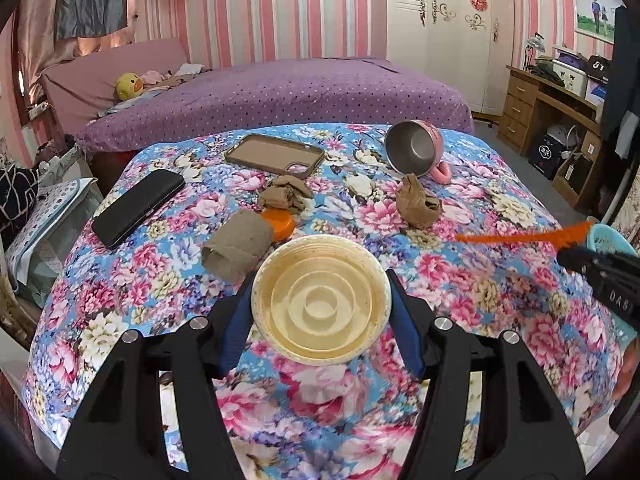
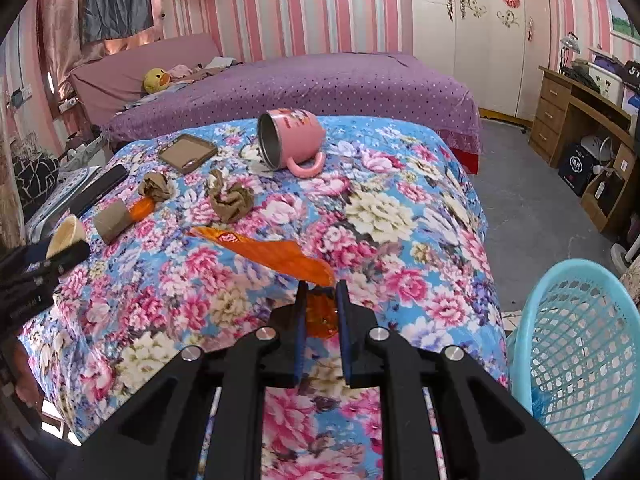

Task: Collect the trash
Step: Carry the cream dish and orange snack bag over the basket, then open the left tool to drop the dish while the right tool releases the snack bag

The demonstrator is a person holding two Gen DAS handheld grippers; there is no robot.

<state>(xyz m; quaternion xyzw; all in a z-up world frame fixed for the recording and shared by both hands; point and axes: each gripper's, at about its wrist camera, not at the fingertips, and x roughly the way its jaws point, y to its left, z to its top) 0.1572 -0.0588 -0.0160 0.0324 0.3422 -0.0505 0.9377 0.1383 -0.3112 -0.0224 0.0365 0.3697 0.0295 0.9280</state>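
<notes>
Slippage is the main risk; the left gripper [image 1: 320, 300] spans a wide cream cup [image 1: 320, 300] across its rim, so the blue pads [image 1: 236, 320] touch only its curved sides at lower centre of the left view, and a tilt could let it pop free onto the floral cloth [image 1: 460, 300]; the right gripper [image 2: 322, 320] pinches only the near end of an orange wrapper [image 2: 276, 254], whose long free end sags toward centre frame and could snag the cloth or miss the blue basket [image 2: 576, 340] at lower right; thin foil may also slide out of a light pinch. Left jaws stand wide, closed on the cup; right jaws are nearly together, gripping the wrapper. More trash waits mid-frame: two crumpled brown papers [image 1: 418, 202], a cardboard roll [image 1: 236, 248] and an orange lid [image 1: 280, 222] beside it; a tipped pink mug [image 2: 292, 140] and phone [image 1: 138, 208] lie nearby and could be knocked.
</notes>
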